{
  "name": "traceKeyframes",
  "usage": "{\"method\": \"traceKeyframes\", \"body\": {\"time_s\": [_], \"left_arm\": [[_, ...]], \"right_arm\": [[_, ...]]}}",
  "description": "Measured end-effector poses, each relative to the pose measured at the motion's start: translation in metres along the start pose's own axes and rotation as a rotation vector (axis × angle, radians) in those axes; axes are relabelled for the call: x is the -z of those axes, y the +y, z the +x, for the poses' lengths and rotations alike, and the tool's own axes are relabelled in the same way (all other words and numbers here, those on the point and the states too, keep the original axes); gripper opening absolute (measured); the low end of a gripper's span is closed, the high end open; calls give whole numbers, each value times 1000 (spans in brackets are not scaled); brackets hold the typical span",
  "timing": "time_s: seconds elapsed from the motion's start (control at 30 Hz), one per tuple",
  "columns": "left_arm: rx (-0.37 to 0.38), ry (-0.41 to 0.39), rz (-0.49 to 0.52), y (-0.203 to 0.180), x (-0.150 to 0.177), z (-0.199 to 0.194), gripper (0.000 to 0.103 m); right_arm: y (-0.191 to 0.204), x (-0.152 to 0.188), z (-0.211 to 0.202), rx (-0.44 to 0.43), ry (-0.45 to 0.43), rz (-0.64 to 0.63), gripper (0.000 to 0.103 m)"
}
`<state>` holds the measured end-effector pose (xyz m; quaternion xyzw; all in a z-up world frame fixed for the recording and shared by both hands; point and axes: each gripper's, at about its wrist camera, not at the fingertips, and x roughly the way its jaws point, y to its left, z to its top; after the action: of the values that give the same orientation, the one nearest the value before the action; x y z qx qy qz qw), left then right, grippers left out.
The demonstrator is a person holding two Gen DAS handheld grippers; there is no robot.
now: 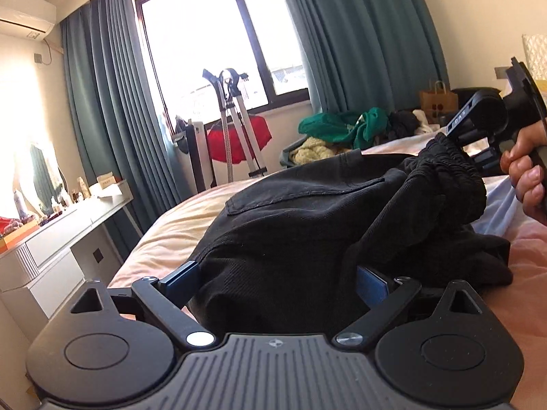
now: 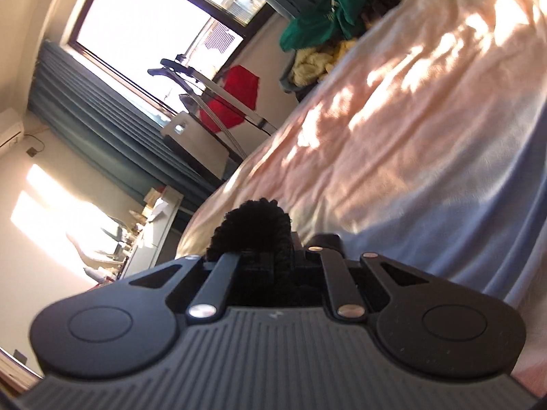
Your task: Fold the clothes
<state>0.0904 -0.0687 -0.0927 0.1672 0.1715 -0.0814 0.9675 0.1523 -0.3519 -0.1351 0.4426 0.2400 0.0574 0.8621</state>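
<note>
Black pants point(image 1: 307, 225) lie in a heap on the bed point(image 1: 177, 235), near its middle, on the pink sheet. Left gripper point(image 1: 277, 280) has its two fingers spread wide, and the near end of the pants sits between them. I cannot tell if the fingers press on the cloth. Right gripper point(image 2: 263, 256) is pressed together and pinches the stretchy waistband point(image 1: 451, 160), lifting it off the bed. A hand point(image 1: 526, 177) holds that gripper. Green clothes point(image 1: 345, 126) are piled at the far edge of the bed.
</note>
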Motion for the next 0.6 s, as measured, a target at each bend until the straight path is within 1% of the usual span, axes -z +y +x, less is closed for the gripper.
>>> {"method": "traceKeyframes", "body": {"time_s": [0.07,0.17,0.2,0.23,0.27,0.3,0.33,0.37,0.43,0.5,0.53,0.6], "left_arm": [[14,34,-39,6,2,6,98],[29,61,-112,16,5,3,99],[32,67,-134,19,5,0,99],[35,72,-153,23,6,-2,99],[37,77,-169,27,6,-3,98],[44,81,-186,31,5,-6,97],[57,80,-209,36,4,-9,95],[70,74,-237,42,3,-13,93],[79,40,-284,51,0,-26,93],[64,4,-303,58,-2,-38,93],[54,1,-288,59,-3,-44,94],[29,21,-239,60,-1,-48,94]], "right_arm": [[-10,6,6,-18,15,50,13],[-4,7,-2,-35,12,70,18],[1,7,-8,-32,8,54,24],[7,7,-16,-15,-4,35,31],[13,9,-26,12,-24,14,43],[18,10,-36,34,-41,3,52],[20,13,-46,40,-56,7,70],[21,16,-57,38,-69,17,80],[27,23,-73,1,-78,31,85],[37,30,-87,-38,-73,21,85],[47,36,-92,-36,-59,-23,85],[66,48,-97,-9,-29,-127,85]]}}
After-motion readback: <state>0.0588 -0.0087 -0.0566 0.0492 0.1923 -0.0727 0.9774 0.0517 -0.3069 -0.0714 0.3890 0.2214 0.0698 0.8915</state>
